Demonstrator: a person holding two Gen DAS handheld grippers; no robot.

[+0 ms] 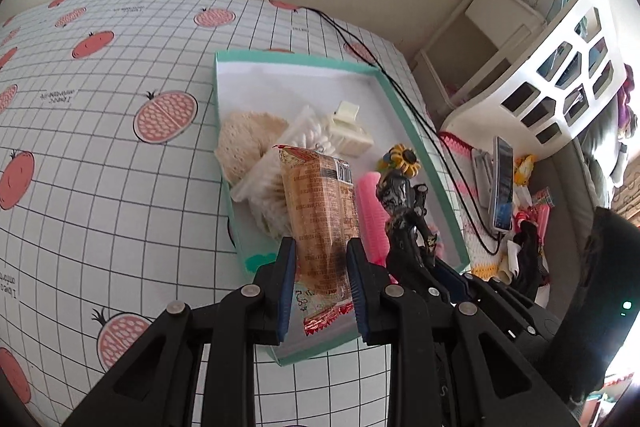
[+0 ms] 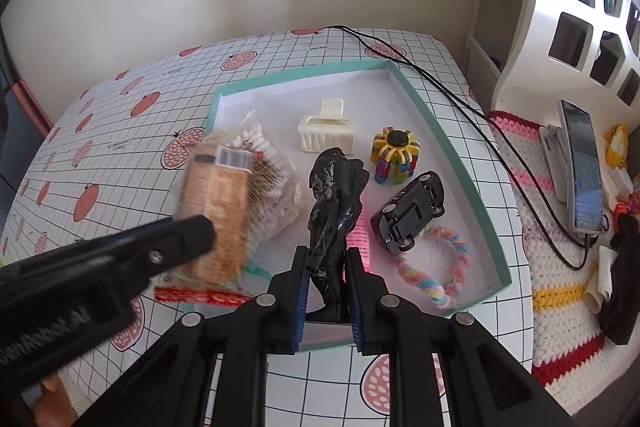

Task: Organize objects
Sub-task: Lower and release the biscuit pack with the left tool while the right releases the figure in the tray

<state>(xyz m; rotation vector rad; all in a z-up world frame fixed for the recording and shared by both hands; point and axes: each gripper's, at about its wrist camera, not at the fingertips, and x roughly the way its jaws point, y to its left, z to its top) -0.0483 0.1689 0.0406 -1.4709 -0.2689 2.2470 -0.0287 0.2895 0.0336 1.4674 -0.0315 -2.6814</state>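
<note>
My left gripper (image 1: 320, 251) is shut on an orange snack packet (image 1: 320, 203), held above the near end of the teal-rimmed white tray (image 1: 424, 139). My right gripper (image 2: 327, 263) is shut on a glossy black figurine (image 2: 334, 195), upright over the tray's near edge. In the tray (image 2: 452, 147) lie a bag of cotton swabs (image 2: 272, 179), a cream hair claw (image 2: 326, 131), a yellow multicoloured fidget toy (image 2: 396, 155), an overturned black toy car (image 2: 412, 211), a pastel braided ring (image 2: 440, 263) and a pink comb (image 1: 370, 211). The left gripper (image 2: 172, 239) with the snack packet (image 2: 216, 211) appears blurred in the right wrist view.
The tray sits on a table with a grid cloth printed with pomegranates (image 1: 120, 155). A black cable (image 2: 472, 107) runs past the tray's right side to a phone on a stand (image 2: 580, 167). A white lattice basket (image 2: 580, 7) and a crocheted mat (image 2: 560, 299) lie right.
</note>
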